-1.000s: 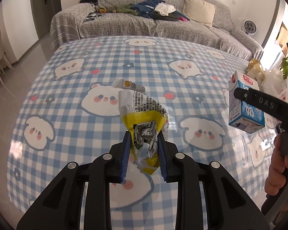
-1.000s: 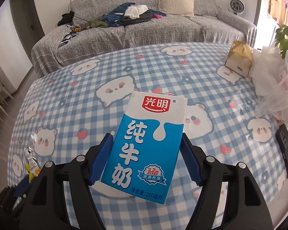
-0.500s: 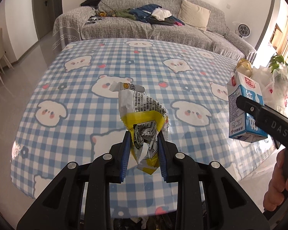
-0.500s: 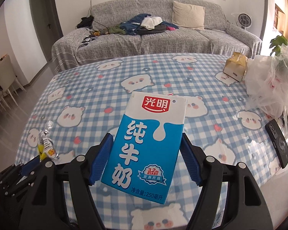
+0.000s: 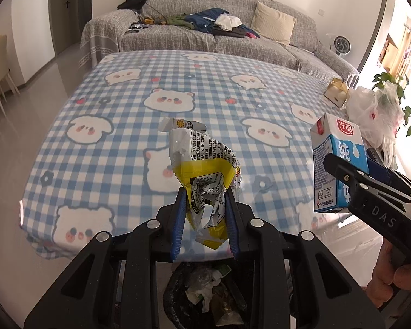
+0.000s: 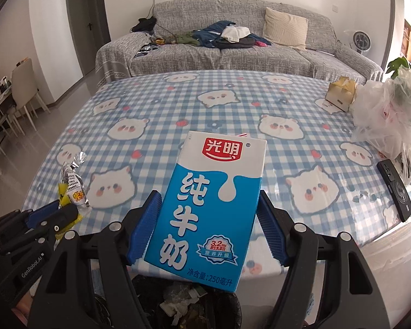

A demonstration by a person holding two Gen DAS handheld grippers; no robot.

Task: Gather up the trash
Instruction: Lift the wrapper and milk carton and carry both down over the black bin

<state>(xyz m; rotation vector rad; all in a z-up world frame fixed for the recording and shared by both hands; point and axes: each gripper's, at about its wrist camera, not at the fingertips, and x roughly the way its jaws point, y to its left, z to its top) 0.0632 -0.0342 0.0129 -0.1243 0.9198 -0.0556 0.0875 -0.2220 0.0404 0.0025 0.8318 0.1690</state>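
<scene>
From my left wrist camera, my left hand-held gripper (image 5: 205, 219) is clamped on a crumpled yellow wrapper (image 5: 205, 175), held past the desk's (image 5: 101, 148) near edge above the trash bin (image 5: 205, 296). From my right wrist camera, my right hand-held gripper (image 6: 207, 229) is clamped on the blue milk carton (image 6: 209, 205), also over that bin.

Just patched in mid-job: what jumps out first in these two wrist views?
The right gripper is shut on a blue and white milk carton, filling the centre of its view. The left gripper pinches a crumpled yellow and silver wrapper. Both hang off the near edge of the bear-print checked table, above an open trash bin with litter already in it.
</scene>
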